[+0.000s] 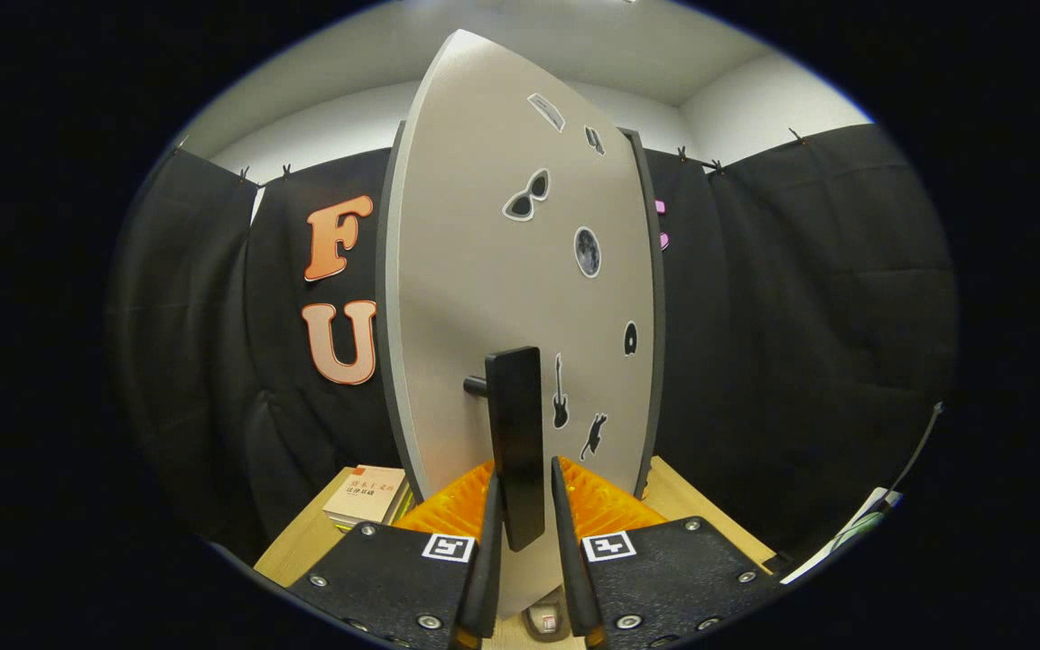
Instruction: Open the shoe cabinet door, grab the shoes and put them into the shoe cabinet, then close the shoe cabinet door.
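1. Fingers (484, 533) of the hand-held gripper (524, 524) sit spread either side of the black door handle (515, 442), with visible gaps; no firm pinch is evident.
2. Shoe cabinet door (502, 271) stands upright just beyond, sticker-covered, above the tabletop (303, 551).
3. Judgement: close fully on the handle before moving the door, following the hinge arc.
4. Pose: gripper level, pointing straight at the door.

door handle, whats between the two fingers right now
In the gripper view, the black handle of the grey cabinet door stands between the fingers; whether they press it is unclear.
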The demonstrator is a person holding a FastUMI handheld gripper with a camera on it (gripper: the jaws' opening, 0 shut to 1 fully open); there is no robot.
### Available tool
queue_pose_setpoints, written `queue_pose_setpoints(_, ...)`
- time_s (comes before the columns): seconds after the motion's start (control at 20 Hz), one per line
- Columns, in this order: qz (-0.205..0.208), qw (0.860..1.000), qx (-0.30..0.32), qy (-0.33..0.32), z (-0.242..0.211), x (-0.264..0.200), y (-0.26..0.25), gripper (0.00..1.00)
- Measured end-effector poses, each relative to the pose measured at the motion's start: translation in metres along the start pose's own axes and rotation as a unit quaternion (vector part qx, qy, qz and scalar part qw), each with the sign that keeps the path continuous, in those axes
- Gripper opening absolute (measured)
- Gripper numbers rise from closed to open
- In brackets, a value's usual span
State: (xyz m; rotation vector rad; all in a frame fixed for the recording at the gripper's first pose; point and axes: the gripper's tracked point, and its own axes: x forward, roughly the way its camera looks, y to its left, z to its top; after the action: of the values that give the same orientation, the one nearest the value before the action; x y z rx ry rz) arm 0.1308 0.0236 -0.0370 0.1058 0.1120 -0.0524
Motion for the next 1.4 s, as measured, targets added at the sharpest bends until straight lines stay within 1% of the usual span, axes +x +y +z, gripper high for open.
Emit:
queue_pose_setpoints(0.5, -0.038, 0.999, 0.002, -0.001, -0.006, -0.022, -0.056, 0.3)
queue_pose_setpoints(0.85, -0.063, 0.998, 0.016, 0.0, -0.008, -0.032, -0.101, 0.29)
queue_pose_setpoints(1.0, -0.067, 0.998, 0.011, -0.005, -0.009, -0.037, -0.114, 0.29)
queue_pose_setpoints(1.2, -0.072, 0.997, 0.018, -0.003, -0.008, -0.039, -0.136, 0.29)
queue_pose_setpoints(1.3, -0.074, 0.997, 0.02, -0.002, -0.007, -0.04, -0.148, 0.31)
queue_pose_setpoints(1.4, -0.076, 0.997, 0.024, -0.009, -0.001, -0.042, -0.16, 0.3)
